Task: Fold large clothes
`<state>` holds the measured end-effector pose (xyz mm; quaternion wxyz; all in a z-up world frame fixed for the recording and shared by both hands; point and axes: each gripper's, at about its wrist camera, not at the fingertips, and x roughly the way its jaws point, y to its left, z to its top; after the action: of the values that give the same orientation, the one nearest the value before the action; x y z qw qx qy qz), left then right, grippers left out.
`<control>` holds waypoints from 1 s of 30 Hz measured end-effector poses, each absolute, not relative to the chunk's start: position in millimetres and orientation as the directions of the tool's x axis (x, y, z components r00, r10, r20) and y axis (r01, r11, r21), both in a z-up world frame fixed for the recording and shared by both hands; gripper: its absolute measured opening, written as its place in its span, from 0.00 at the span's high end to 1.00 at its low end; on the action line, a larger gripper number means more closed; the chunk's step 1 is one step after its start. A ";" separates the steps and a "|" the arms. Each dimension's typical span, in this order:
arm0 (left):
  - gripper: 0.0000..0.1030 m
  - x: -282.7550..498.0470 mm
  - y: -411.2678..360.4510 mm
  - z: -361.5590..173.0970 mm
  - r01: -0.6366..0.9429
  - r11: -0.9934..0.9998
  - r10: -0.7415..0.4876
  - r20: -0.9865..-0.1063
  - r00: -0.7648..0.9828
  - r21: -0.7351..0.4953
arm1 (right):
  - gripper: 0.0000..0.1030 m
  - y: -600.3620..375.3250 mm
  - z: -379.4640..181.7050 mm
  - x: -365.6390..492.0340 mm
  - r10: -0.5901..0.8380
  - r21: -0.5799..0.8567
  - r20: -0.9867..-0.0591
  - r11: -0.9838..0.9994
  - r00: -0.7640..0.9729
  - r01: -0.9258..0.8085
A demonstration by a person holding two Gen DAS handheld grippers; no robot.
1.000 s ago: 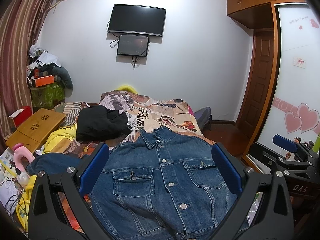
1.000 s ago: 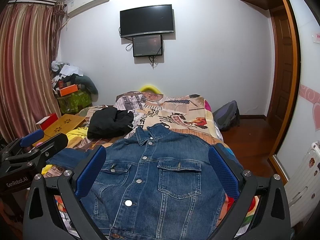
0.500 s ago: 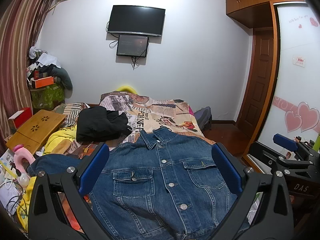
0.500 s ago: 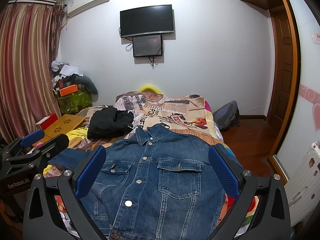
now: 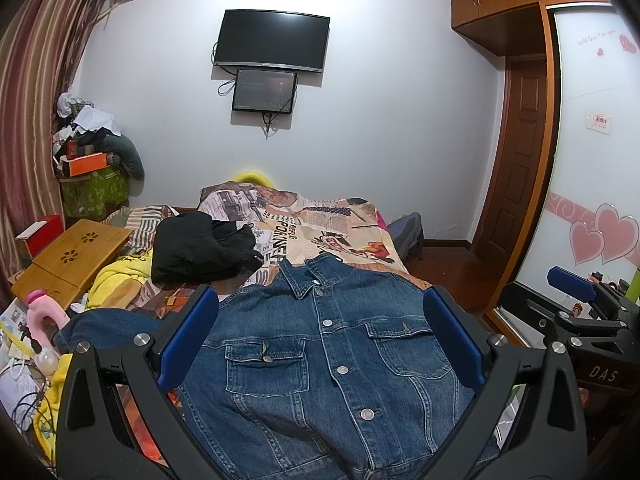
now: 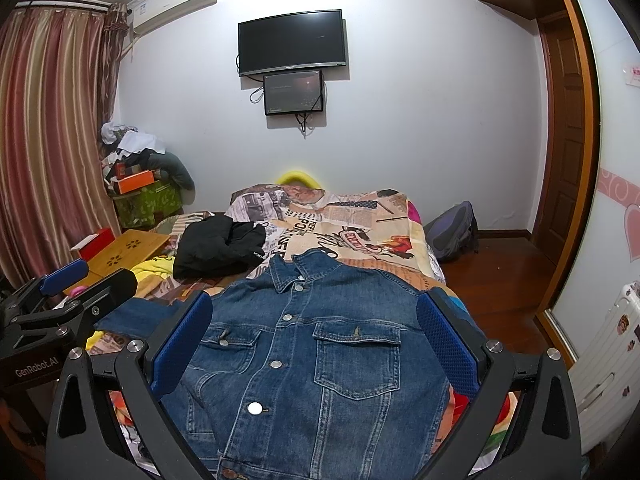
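Left wrist: denim jacket (image 5: 332,368) flat on bed (image 5: 320,232), buttoned.

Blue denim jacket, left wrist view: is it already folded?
No, the blue denim jacket lies spread open flat on the bed, buttoned front up, collar and both chest pockets showing.

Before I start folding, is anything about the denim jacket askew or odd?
The denim jacket lies front up and buttoned, but only its left-side sleeve visibly sprawls out; the other is not visible. Both grippers, left and right, hover open.
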<state>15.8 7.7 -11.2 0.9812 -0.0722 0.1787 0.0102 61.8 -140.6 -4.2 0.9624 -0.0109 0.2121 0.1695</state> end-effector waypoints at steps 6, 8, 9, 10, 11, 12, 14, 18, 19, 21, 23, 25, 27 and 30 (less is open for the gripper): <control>0.00 16.2 7.5 -11.5 -0.042 0.989 -0.009 -0.354 0.935 -0.138 | 0.01 -142.2 -4.7 62.5 0.319 0.050 -0.414 0.943 0.852 -0.329; 0.00 16.9 7.7 -11.4 -0.040 0.990 -0.011 -0.356 0.934 -0.136 | 0.01 -142.3 -4.6 63.7 0.318 0.051 -0.417 0.944 0.851 -0.327; 0.00 17.1 7.7 -11.4 -0.040 0.990 -0.011 -0.356 0.934 -0.137 | 0.01 -142.7 -4.9 64.5 0.315 0.050 -0.419 0.944 0.852 -0.325; 0.00 17.0 7.7 -11.6 -0.039 0.990 -0.012 -0.356 0.934 -0.138 | 0.01 -142.5 -4.5 65.4 0.314 0.049 -0.421 0.945 0.851 -0.324; 0.00 18.4 7.9 -11.7 -0.038 0.990 -0.014 -0.358 0.934 -0.139 | 0.01 -142.8 -4.5 66.4 0.313 0.050 -0.423 0.945 0.851 -0.323; 0.00 20.6 8.4 -11.7 -0.037 0.990 -0.016 -0.360 0.933 -0.139 | 0.01 -142.3 -4.5 66.6 0.311 0.050 -0.424 0.946 0.850 -0.322; 0.00 23.4 9.8 -12.5 -0.036 0.989 -0.018 -0.363 0.932 -0.141 | 0.01 -141.9 -4.4 68.1 0.307 0.049 -0.427 0.947 0.850 -0.318; 0.00 27.4 16.7 -15.9 -0.049 0.990 -0.003 -0.365 0.931 -0.134 | 0.01 -140.2 -6.9 73.4 0.297 0.046 -0.437 0.950 0.849 -0.308; 0.00 29.6 19.2 -16.6 -0.057 0.990 0.005 -0.364 0.931 -0.131 | 0.01 -139.3 -7.8 74.5 0.293 0.044 -0.439 0.951 0.849 -0.305; 0.00 34.2 29.0 -17.5 -0.080 0.988 0.027 -0.363 0.932 -0.131 | 0.01 -138.6 -9.7 79.4 0.282 0.040 -0.447 0.954 0.849 -0.296; 0.00 39.4 43.9 -18.1 -0.117 0.984 0.062 -0.361 0.930 -0.133 | 0.01 -138.0 -11.1 83.1 0.275 0.038 -0.452 0.957 0.849 -0.289; 0.00 45.8 59.6 -18.7 -0.153 0.978 0.093 -0.364 0.927 -0.139 | 0.01 -138.0 -12.4 89.4 0.266 0.038 -0.460 0.959 0.847 -0.281; 0.00 50.2 76.2 -20.1 -0.188 0.972 0.125 -0.365 0.923 -0.142 | 0.01 -137.6 -14.2 97.0 0.253 0.035 -0.467 0.963 0.847 -0.268; 0.00 57.0 107.1 -24.9 -0.279 0.951 0.213 -0.368 0.905 -0.136 | 0.01 -136.9 -16.8 106.9 0.237 0.030 -0.480 0.967 0.845 -0.254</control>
<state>57.0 107.1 -24.9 0.9715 -0.0931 0.1775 0.1264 106.9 -136.9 -16.8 0.9603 -0.0173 0.2475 0.1279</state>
